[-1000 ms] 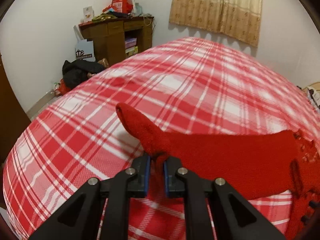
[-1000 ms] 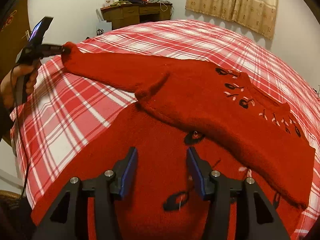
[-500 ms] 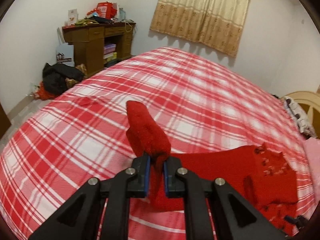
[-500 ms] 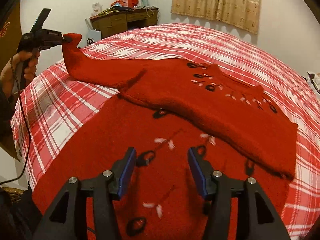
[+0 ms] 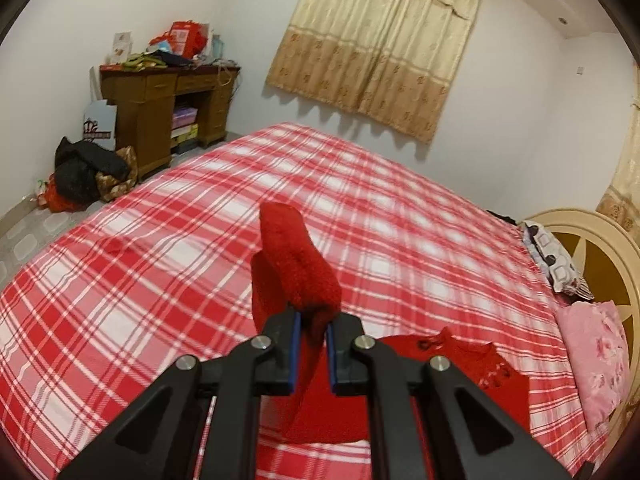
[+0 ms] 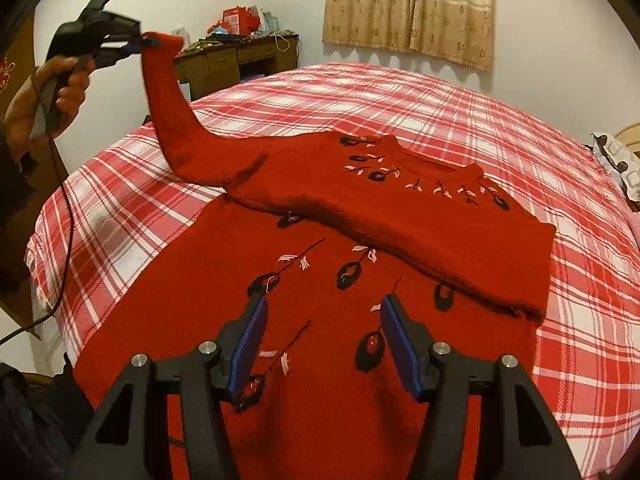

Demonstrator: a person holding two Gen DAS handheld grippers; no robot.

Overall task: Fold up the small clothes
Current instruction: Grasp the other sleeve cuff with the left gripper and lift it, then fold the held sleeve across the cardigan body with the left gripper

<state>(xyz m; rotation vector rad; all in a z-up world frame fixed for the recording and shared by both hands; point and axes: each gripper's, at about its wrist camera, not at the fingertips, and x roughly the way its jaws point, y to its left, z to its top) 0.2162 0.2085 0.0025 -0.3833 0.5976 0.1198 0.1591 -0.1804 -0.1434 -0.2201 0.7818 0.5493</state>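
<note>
I'm lifting the red knitted sweater's left sleeve with the clamped left gripper, right gripper hovering wide open and empty, so I reckon it's getting laid rightward across the chest next.

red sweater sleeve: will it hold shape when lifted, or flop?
Likely floppy: the sleeve droops in a curve from the left gripper down to the sweater. Probably not slippery: the fuzzy knit bunches between the fingers. Seems light, since the sweater's body lies flat on the bed.
</note>
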